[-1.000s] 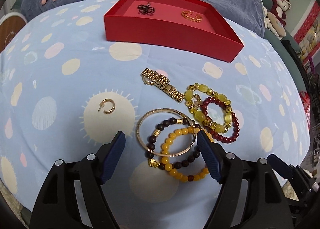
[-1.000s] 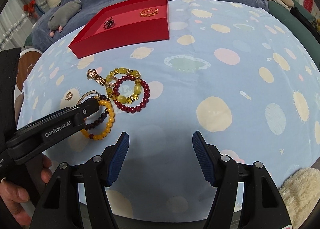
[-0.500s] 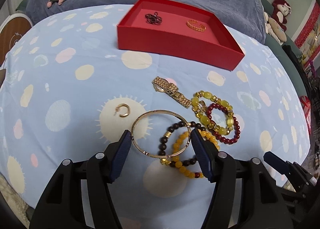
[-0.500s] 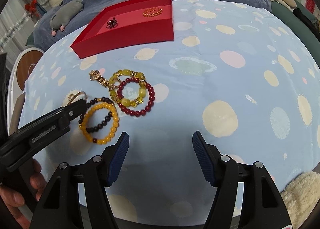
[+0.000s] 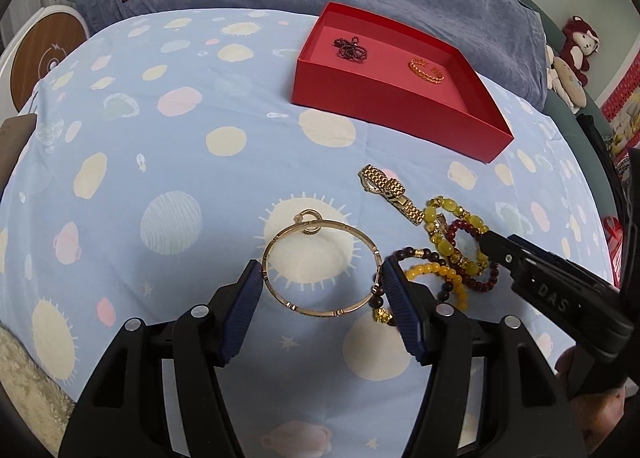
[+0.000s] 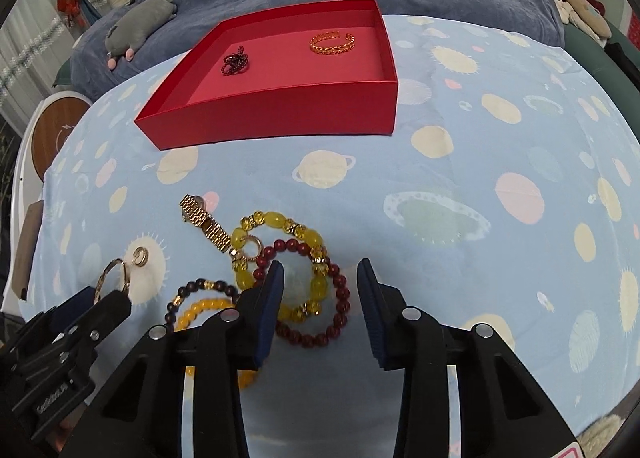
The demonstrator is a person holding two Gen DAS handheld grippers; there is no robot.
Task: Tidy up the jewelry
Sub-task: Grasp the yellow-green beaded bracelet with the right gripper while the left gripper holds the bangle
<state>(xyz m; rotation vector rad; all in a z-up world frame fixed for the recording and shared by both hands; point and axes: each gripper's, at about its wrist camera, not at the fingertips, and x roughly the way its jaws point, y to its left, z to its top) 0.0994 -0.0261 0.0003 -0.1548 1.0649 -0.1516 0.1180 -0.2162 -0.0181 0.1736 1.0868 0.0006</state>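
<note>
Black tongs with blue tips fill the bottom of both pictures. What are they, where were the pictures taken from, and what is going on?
There is no robot here. A person holds one tong-like gripper in each hand, and each carries a wide-angle camera looking along its two fingers. One picture comes from the left gripper, the other from the right gripper; each also catches the other tool at its edge. Both look down on a blue sheet printed with planets. A red box already holds a dark bead piece and a gold chain cuff. Loose in front lie a gold watch, an amber bracelet, a yellow-green bracelet and a small hoop earring. The left fingers grip a gold bangle. The right fingers are closing around a dark red bracelet, not yet pinching it.
</note>
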